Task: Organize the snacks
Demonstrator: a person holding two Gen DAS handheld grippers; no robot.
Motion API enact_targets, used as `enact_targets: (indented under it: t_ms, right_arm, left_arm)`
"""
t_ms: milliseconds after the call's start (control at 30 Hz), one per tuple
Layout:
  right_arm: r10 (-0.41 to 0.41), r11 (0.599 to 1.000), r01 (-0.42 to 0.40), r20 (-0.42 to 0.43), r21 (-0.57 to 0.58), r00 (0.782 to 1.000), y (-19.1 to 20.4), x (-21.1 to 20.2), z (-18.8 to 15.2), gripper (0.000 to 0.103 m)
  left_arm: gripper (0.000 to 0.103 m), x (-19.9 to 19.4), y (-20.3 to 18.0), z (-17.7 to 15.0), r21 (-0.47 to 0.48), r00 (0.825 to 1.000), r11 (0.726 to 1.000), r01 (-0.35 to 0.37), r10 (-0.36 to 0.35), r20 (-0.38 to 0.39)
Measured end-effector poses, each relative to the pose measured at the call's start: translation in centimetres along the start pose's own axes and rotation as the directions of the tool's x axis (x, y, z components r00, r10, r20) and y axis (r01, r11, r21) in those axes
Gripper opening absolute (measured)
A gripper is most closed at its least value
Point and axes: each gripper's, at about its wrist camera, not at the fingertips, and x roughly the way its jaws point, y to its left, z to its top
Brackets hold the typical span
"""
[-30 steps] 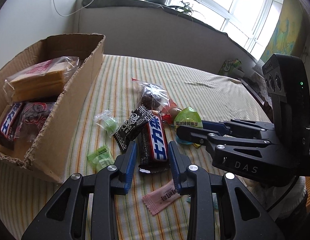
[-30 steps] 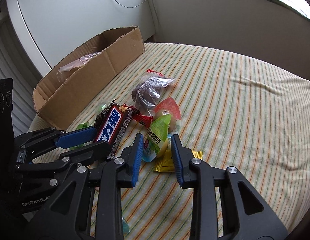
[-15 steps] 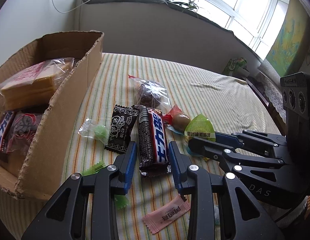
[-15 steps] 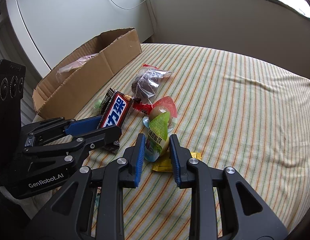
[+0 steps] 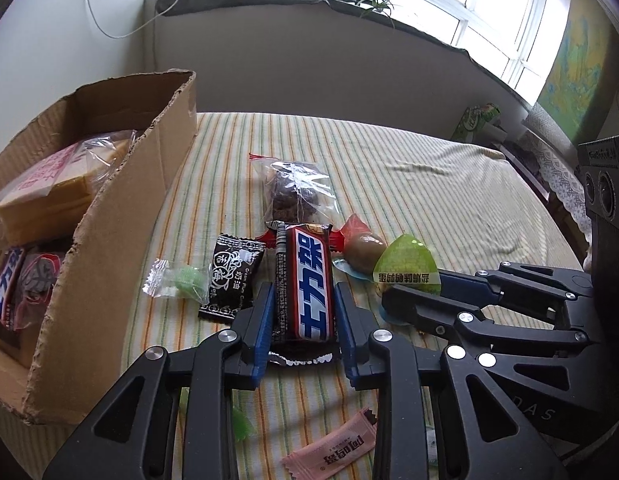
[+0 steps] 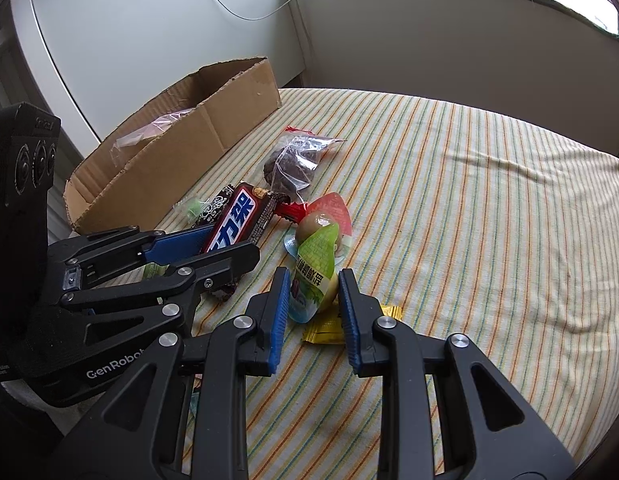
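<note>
because both snacks seem bound for the cardboard box [image 5: 109,216], each is pinched low at one end: the left hand-held gripper [image 5: 303,320] has just been closing and now clamps the chocolate bar [image 5: 307,280], while the right hand-held gripper [image 6: 313,300] squeezes narrow on the green-lidded jelly cup [image 6: 315,268]. both lie on the striped worktop [image 6: 469,220], near the box, which holds a bagged yellow wafer pack [image 5: 49,196] and another chocolate bar [image 5: 5,280].
</note>
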Motion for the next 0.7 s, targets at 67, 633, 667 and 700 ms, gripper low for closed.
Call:
enact_targets:
  t_ms: [67,633,667,700]
  right_arm:
    - [0.004,1.0,-0.004,0.004,0.008,1.0,-0.2,-0.1,0.0,0.026]
    - [0.047,0.997,-0.055,0.139,0.053,0.989,-0.1,-4.4,1.2,0.025]
    - [0.048,0.997,-0.056,0.148,0.052,0.988,0.1,-4.6,1.4,0.025]
    - [0.05,0.997,-0.058,0.156,0.05,0.986,0.3,-4.8,1.7,0.025]
  left_arm:
    - [0.027,-0.1,-0.1,-0.1,0.0,1.0,1.0,0.005,-0.005,0.004]
    - [0.027,-6.4,0.2,0.5,-0.037,0.979,0.992,0.123,-0.115,0.167]
    - [0.027,-6.8,0.4,0.6,-0.041,0.977,0.992,0.123,-0.114,0.18]
    - [0.027,-7.2,0.6,0.7,-0.043,0.975,0.992,0.12,-0.11,0.191]
